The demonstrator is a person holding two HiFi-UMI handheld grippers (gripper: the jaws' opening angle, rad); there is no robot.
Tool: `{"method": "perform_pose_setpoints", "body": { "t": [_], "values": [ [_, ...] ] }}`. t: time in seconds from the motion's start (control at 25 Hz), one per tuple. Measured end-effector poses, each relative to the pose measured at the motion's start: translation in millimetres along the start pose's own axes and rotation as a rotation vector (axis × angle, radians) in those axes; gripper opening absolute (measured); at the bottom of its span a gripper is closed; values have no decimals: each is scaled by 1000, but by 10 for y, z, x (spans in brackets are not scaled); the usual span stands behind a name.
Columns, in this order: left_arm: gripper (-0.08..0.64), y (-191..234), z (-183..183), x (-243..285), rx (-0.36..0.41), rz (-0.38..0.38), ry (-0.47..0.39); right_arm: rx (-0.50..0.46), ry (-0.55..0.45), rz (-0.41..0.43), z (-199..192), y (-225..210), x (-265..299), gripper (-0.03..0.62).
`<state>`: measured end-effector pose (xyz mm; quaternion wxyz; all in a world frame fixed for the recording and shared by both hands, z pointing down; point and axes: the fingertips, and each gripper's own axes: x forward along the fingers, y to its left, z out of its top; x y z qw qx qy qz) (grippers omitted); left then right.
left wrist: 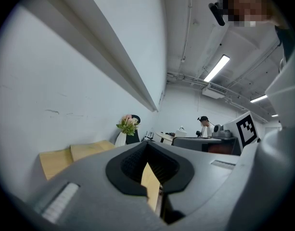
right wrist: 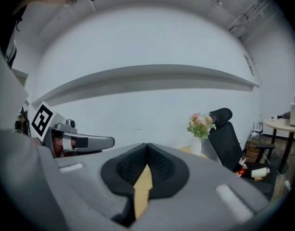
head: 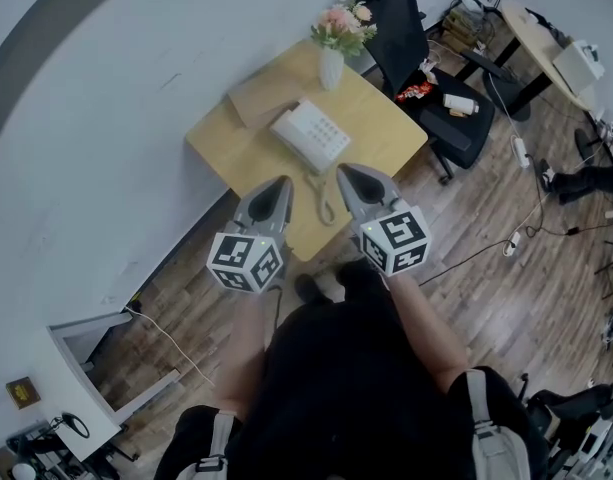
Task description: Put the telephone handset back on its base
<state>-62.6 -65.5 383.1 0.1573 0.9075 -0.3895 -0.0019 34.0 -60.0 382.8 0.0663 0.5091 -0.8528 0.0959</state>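
A white telephone (head: 311, 135) sits in the middle of a small wooden table (head: 386, 143), and its coiled cord (head: 321, 204) trails toward the table's near edge. A pale bar that looks like the handset lies along the base's left side, but I cannot tell how it sits. My left gripper (head: 284, 181) and right gripper (head: 343, 172) hover side by side over the near edge, just short of the phone. Both are shut with nothing between the pads. In the left gripper view the gripper (left wrist: 147, 151) shows only table through its lower gap, as does the gripper (right wrist: 147, 150) in the right gripper view.
A vase of flowers (head: 333, 53) and a brown envelope (head: 258, 98) lie at the table's far side against the white wall. A black office chair (head: 431, 88) stands right of the table, a round desk (head: 541, 38) beyond it. Cables (head: 506, 243) cross the wooden floor.
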Motion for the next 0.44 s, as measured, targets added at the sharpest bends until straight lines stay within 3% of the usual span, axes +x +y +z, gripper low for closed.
{"method": "perform_pose_setpoints", "body": {
  "t": [0.44],
  "values": [
    [9,17,-1,109,-7,5,0,-10,30,5,-37,-90,60,3]
  ]
}}
